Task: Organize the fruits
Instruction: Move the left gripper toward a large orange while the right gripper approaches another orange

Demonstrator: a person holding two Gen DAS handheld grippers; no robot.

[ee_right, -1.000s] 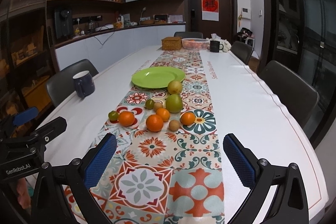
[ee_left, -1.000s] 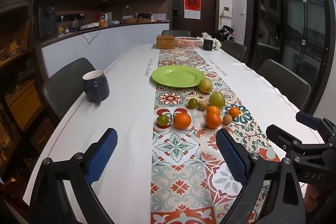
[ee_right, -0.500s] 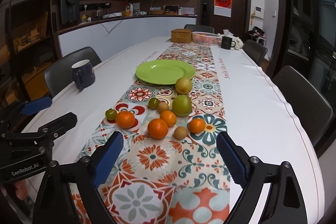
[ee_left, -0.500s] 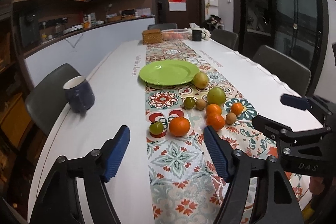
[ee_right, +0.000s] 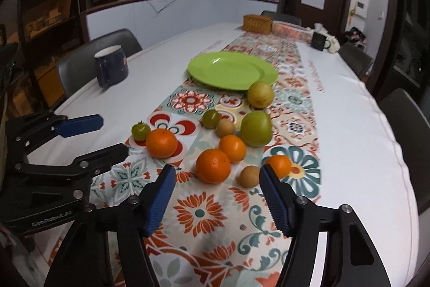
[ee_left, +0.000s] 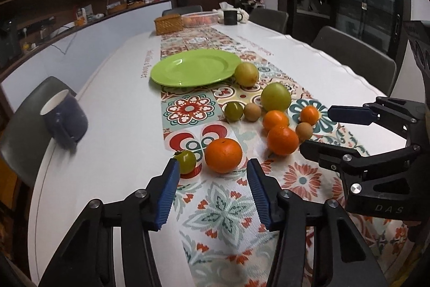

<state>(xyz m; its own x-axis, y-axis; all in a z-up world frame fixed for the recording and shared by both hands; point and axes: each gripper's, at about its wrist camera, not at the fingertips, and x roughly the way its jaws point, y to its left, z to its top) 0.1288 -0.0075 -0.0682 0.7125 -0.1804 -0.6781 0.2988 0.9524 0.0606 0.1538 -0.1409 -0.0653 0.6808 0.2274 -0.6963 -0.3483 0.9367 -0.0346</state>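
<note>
Just ahead of both empty, wide-open grippers, left gripper (ee_left: 212, 168) and right gripper (ee_right: 217, 174), oranges (ee_left: 223, 154) crowd a small tomato (ee_left: 186, 161)

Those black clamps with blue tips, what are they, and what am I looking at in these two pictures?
They are hand-held grippers, one in each of a person's hands, each carrying a camera that looks along its fingers. The left gripper is open, facing a big orange and a small green tomato. The right gripper is open too, facing another orange and a small brown fruit. Neither holds anything. More fruit lies loose on the patterned runner, and the green plate behind it has no fruit on it.
</note>
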